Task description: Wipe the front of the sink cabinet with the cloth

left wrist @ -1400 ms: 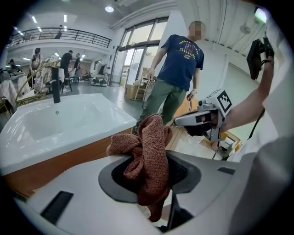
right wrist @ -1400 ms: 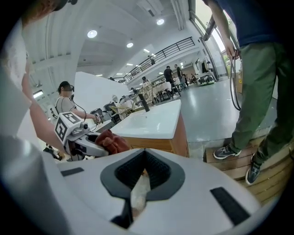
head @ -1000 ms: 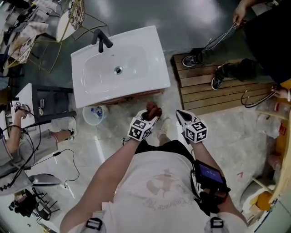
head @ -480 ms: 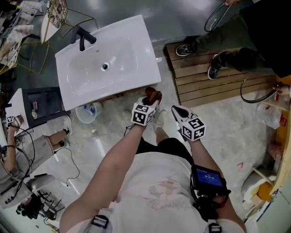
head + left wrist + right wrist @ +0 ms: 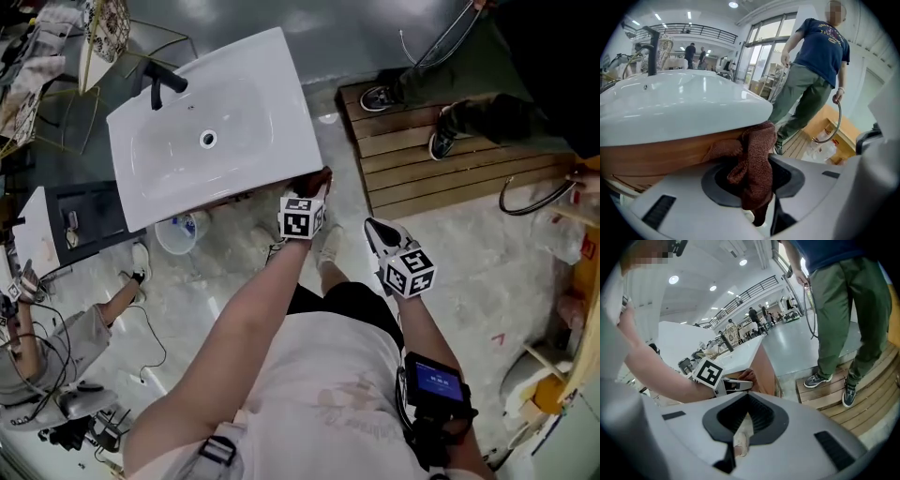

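A white sink [image 5: 206, 122] with a black faucet [image 5: 159, 86] sits on a wooden cabinet; its brown front [image 5: 656, 154] shows just under the sink rim [image 5: 693, 117]. My left gripper [image 5: 314, 192] is shut on a reddish-brown cloth [image 5: 752, 164], and the cloth [image 5: 320, 178] is bunched against the cabinet front near its right corner. The cloth hides the left jaw tips [image 5: 761, 201]. My right gripper [image 5: 378, 232] hangs to the right of the left one, away from the cabinet, shut with nothing in it [image 5: 740, 437].
A slatted wooden platform [image 5: 441, 178] lies right of the sink; a person stands on it, shoes [image 5: 380, 97] near its edge, holding a hose [image 5: 441, 42]. A clear plastic tub [image 5: 181, 232] stands under the sink's left part. Another person [image 5: 56, 347] and cables are at left.
My left gripper has carried the cloth forward and up to the cabinet's right corner, just under the sink rim. The right gripper has barely moved.
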